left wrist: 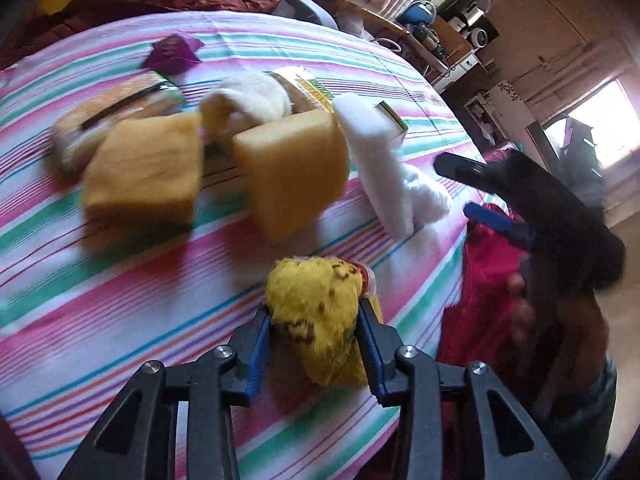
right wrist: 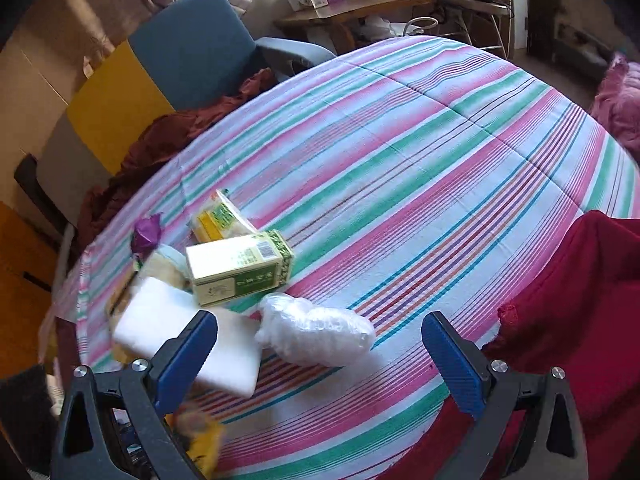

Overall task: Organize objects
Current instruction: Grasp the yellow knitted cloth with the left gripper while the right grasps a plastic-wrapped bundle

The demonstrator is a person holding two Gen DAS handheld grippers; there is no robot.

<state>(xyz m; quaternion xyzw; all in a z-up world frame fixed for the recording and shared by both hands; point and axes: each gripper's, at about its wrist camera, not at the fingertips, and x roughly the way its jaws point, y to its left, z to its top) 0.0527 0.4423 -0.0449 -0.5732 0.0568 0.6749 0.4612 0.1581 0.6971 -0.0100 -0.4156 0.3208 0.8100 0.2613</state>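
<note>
My left gripper (left wrist: 316, 320) is shut on a yellow mesh-cloth bundle (left wrist: 320, 312) with dark specks, held just above the striped tablecloth (left wrist: 120, 300). Beyond it lie two yellow sponges (left wrist: 144, 172) (left wrist: 292, 172), a white foam block (left wrist: 376, 160), a rolled white cloth (left wrist: 252, 96), a wrapped packet (left wrist: 116, 112) and a purple wrapper (left wrist: 172, 52). My right gripper (right wrist: 320, 344) stands wide open over a white plastic-wrapped bundle (right wrist: 316, 332), holding nothing. Close by are the foam block (right wrist: 188, 340), a green and cream box (right wrist: 236, 268) and a yellow-green packet (right wrist: 218, 220).
The round table's cloth (right wrist: 400, 140) is bare across its far and right parts. A red cloth (right wrist: 580, 300) hangs at the near right edge. A blue chair (right wrist: 192, 48) with a maroon cloth (right wrist: 168, 140) stands behind the table. Shelves and clutter line the far wall.
</note>
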